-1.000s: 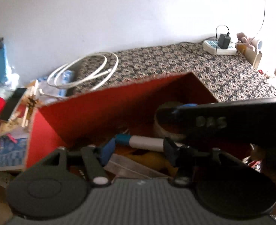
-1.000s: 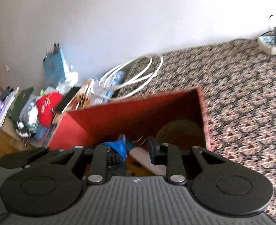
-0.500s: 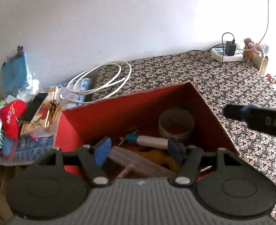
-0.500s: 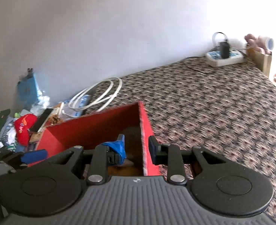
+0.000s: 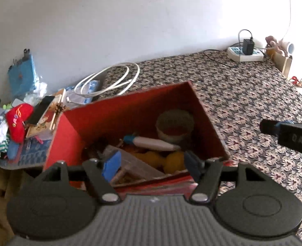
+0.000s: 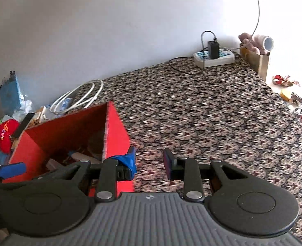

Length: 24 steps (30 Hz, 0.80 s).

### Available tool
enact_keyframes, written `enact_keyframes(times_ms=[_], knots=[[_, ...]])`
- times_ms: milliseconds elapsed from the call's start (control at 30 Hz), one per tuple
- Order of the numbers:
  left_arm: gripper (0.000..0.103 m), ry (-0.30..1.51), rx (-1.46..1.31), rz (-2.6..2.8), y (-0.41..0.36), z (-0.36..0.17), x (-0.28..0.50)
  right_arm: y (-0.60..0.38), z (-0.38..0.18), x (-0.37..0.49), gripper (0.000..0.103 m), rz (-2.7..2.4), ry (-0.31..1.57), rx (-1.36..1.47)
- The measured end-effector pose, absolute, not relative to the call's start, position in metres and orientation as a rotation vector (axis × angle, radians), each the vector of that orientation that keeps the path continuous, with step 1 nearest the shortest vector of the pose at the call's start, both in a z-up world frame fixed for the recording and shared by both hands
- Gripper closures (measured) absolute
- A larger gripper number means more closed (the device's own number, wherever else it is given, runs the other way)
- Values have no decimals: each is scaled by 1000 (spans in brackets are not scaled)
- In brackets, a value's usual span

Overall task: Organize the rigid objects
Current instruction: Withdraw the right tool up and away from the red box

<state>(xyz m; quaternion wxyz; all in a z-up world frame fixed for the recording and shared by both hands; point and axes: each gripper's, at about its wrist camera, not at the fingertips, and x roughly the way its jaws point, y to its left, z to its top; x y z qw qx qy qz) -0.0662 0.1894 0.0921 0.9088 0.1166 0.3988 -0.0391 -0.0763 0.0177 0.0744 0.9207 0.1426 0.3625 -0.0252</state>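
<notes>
A red open box point(image 5: 114, 110) stands on the patterned bedspread point(image 5: 243, 94). Inside lie a round tin point(image 5: 174, 123), a white-handled tool with a blue tip point(image 5: 155, 142), a yellow object point(image 5: 163, 160) and a wooden block point(image 5: 134, 164). My left gripper point(image 5: 152, 164) hovers over the box's near edge, its jaws opening and holding nothing. My right gripper point(image 6: 149, 162) is over bare bedspread just right of the box point(image 6: 116, 135), jaws opening with nothing between them. In the left wrist view, one finger of the right gripper point(image 5: 290, 135) shows at the right.
A coiled white cable point(image 5: 109, 80) lies behind the box. A power strip point(image 6: 214, 57) with a charger sits by the wall. Clutter fills the left: a red plush point(image 5: 17, 121), a phone point(image 5: 41, 109), a blue pouch point(image 5: 21, 78). Small items point(image 6: 294, 100) lie off the bedspread's right edge.
The right gripper has swung out of the box to the right, over the bedspread. The left gripper has drawn back from the box's inside. Both sets of jaws stand wider.
</notes>
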Motion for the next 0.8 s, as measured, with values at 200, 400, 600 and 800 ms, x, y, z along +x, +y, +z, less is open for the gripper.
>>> enact_keyframes(times_ms=[200,400,600,800], knots=[[33,862,197,-123,151,87,-73,-17,70,-81,90,-76,775,238],[31,881,188,-137,110,80,-78,-50,61,-89,89,-121,795,217],[31,961,214,-148,84,60,-75,-72,54,-94,88,-174,826,198],[31,963,251,-138,73,53,-77,-79,49,-96,88,-211,842,197]])
